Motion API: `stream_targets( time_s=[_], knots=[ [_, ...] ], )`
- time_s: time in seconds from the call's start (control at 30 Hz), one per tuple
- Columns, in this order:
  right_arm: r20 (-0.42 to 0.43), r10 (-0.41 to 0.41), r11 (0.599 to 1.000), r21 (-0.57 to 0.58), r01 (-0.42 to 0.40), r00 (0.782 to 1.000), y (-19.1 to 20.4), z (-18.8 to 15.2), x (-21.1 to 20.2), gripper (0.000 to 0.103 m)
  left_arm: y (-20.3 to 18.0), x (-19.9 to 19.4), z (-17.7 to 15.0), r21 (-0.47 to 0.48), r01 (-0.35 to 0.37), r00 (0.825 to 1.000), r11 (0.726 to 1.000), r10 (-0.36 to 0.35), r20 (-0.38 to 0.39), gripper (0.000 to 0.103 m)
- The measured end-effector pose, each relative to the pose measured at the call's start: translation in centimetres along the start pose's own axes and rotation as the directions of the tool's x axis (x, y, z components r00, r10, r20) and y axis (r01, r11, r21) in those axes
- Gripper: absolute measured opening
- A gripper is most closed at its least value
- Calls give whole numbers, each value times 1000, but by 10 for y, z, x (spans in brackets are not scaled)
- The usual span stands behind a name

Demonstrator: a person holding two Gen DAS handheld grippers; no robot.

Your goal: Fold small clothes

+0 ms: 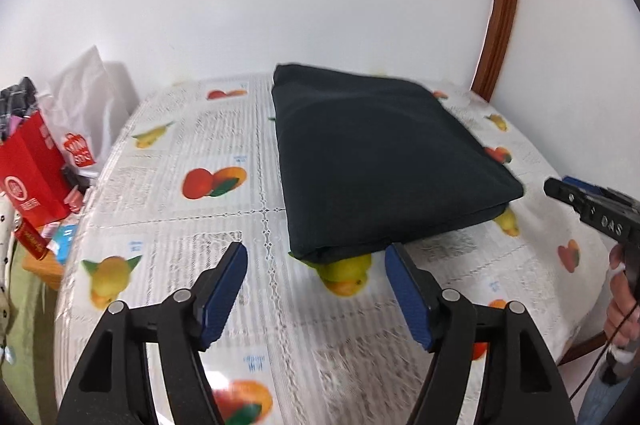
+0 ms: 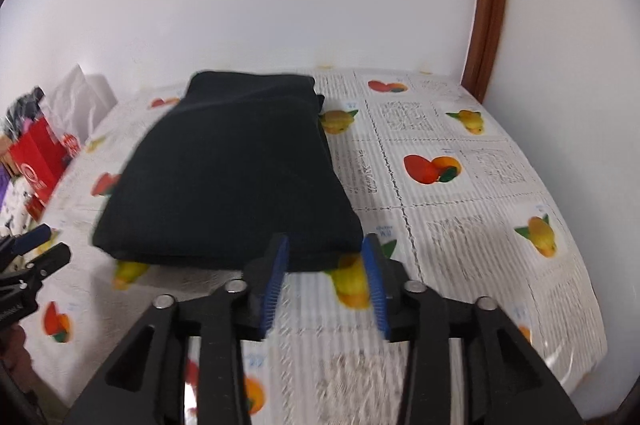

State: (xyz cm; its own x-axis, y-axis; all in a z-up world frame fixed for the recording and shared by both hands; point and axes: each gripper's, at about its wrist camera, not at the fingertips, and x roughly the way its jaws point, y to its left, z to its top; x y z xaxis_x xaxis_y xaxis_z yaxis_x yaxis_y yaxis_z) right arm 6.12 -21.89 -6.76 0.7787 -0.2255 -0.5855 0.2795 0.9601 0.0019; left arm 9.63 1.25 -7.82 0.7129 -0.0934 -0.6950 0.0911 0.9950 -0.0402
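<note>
Folded black garment (image 1: 384, 165) flat on fruit-print tablecloth (image 1: 224, 209).
Your left gripper (image 1: 316, 257) stands wide, your right gripper (image 2: 326, 249) narrower; both empty, clear of cloth.

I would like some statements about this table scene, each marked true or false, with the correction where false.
1. The black garment lies folded on the fruit-print tablecloth. True.
2. The left tongs are clamped on the garment. False: they are open with nothing between the pads.
3. The right tongs hold a corner of the cloth. False: they are open and empty, just in front of the garment's near edge.
4. A red paper bag stands beyond the table's left edge. True.
5. The garment is spread out flat in one layer. False: it is a thick folded bundle.
</note>
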Motion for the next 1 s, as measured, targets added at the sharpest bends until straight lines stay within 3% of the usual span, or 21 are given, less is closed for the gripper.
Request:
stream_targets(
  time_s=[0.17, 0.23, 0.33, 0.43, 0.57, 1.0],
  knots=[
    [29, -27, 999, -18, 28, 999, 8, -10, -52, 49, -9, -41, -6, -5, -47, 998, 999, 47, 33, 78],
    [41, -43, 999, -15, 43, 998, 9, -16, -72, 63, -10, -55, -8, -13, -57, 997, 998, 58, 47, 85],
    [77, -90, 996, -13, 91, 993, 8, -26, -98, 82, -12, -73, -12, -13, -84, 994, 996, 85, 73, 86],
    [80, -110, 994, 9, 109, 991, 3, -35, -114, 85, -13, -85, -17, -18, -113, 989, 993, 115, 92, 87],
    [66, -111, 993, 55, 108, 992, -6, -46, -126, 89, -17, -97, -22, -16, -99, 990, 995, 100, 102, 88],
    [60, -134, 989, 73, 130, 989, -13, -55, -141, 90, -28, -105, -30, -30, -80, 991, 996, 83, 103, 89]
  ],
)
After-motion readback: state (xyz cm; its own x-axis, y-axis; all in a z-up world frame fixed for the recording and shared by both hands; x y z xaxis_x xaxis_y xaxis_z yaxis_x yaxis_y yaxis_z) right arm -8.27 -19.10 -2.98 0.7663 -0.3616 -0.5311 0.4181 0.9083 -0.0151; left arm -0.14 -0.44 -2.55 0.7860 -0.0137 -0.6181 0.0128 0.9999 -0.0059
